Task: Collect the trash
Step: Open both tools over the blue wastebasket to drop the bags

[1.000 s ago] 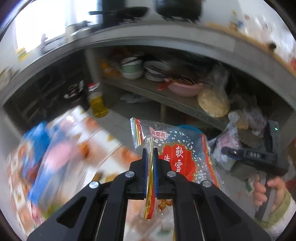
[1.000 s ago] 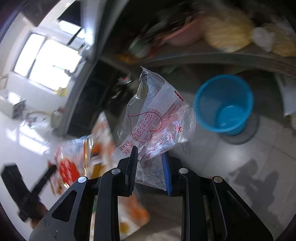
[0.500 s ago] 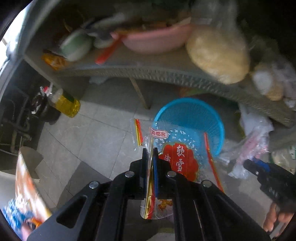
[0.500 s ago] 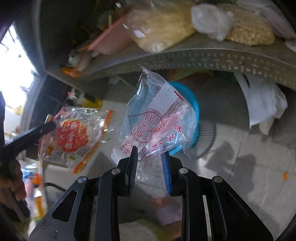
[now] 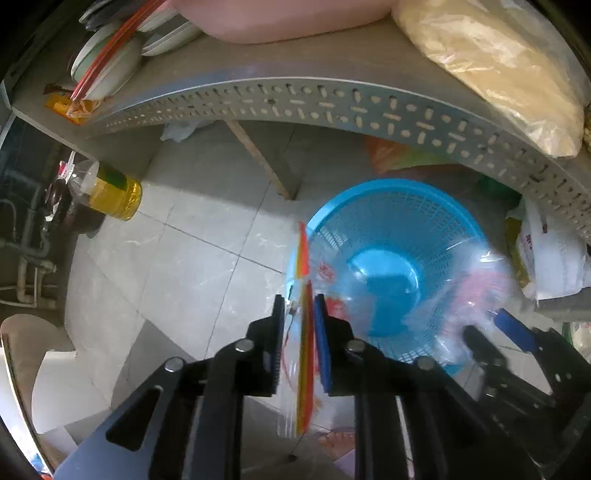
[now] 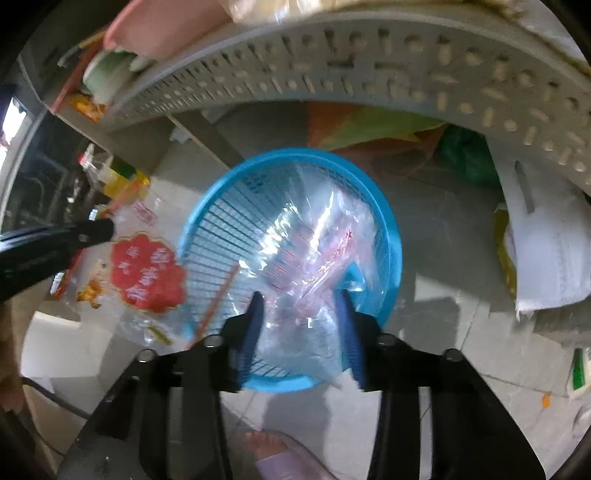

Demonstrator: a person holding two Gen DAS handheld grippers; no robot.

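Note:
A blue mesh basket [image 5: 406,206] [image 6: 207,206] stands on the tiled floor under a shelf, and both grippers point down at it. My left gripper [image 5: 299,302] has its jaws opening. The edge of a clear snack wrapper with a red and gold print [image 5: 304,354] [image 6: 147,273] hangs between them, and the pads stand off it. My right gripper [image 6: 301,306] is over the basket with its jaws opening wide. A clear wrapper with pink print [image 6: 314,251] sits blurred and loose between its fingers, over the basket's mouth.
A perforated grey metal shelf [image 5: 332,99] overhangs the basket, loaded with a pink basin [image 5: 280,18], bowls and a bag of pale grain [image 5: 498,66]. An oil bottle [image 5: 110,192] stands at the left and white bags [image 5: 554,258] at the right. A person's foot [image 6: 269,446] is below.
Both grippers have come down close over the blue basket. Both pairs of jaws have parted, so the two wrappers, firmly pinched before, now sit loose between them.

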